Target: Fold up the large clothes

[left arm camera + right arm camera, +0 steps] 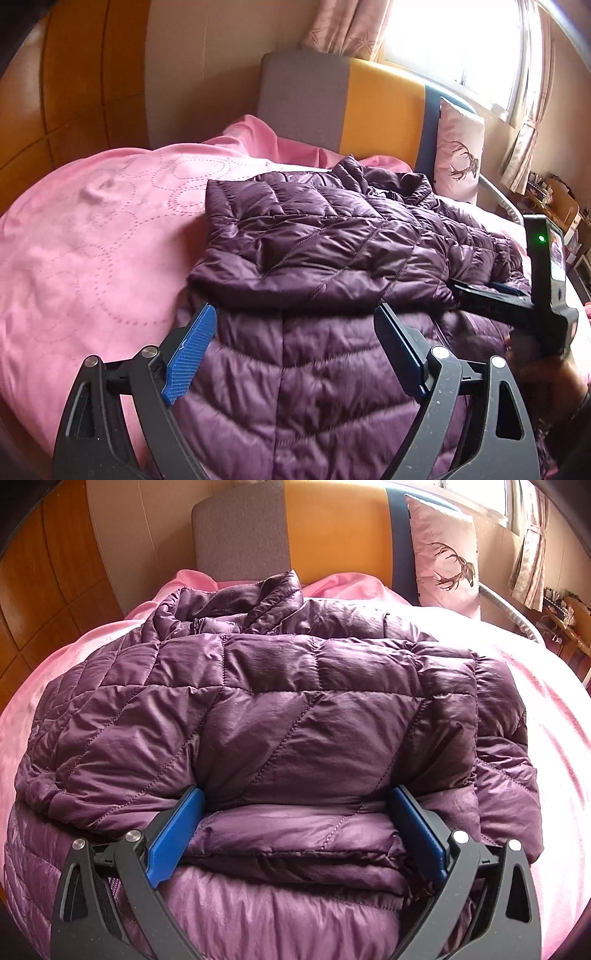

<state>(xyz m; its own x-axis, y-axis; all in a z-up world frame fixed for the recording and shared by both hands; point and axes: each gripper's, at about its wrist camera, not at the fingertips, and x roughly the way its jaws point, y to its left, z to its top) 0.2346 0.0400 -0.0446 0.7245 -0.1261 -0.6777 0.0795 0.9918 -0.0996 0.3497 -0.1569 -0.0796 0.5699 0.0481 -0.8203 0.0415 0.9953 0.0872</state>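
The left claw (295,332) is seen with its blue-padded fingers (190,354) spread wide apart and nothing between them, poised just above the near edge of a folded sleeve of the dark purple quilted puffer jacket (317,258). The right claw (295,816) is likewise held wide apart, its two blue pads (173,845) placed to either side of a thick folded layer of the same jacket (280,716); the fabric bulges between the pads, but whether they press on it cannot be told. In the left wrist view the right claw (487,290) is seen from the side at the right edge, low over the jacket, with a green light lit on its black body.

The jacket is laid out on the pink bedspread with a dotted circle pattern (92,240), its collar turned toward the headboard and its sleeves folded across the body. The lower part of the jacket lies nearest the cameras, beneath both claws.

Behind the bed stands an upholstered headboard in grey, yellow and navy panels (376,107). A pale pink pillow printed with a deer head (447,557) is propped against the navy panel. A bright window with patterned pink curtains (347,26) is seen above the headboard, and wooden wall panelling (74,74) is seen to the left.
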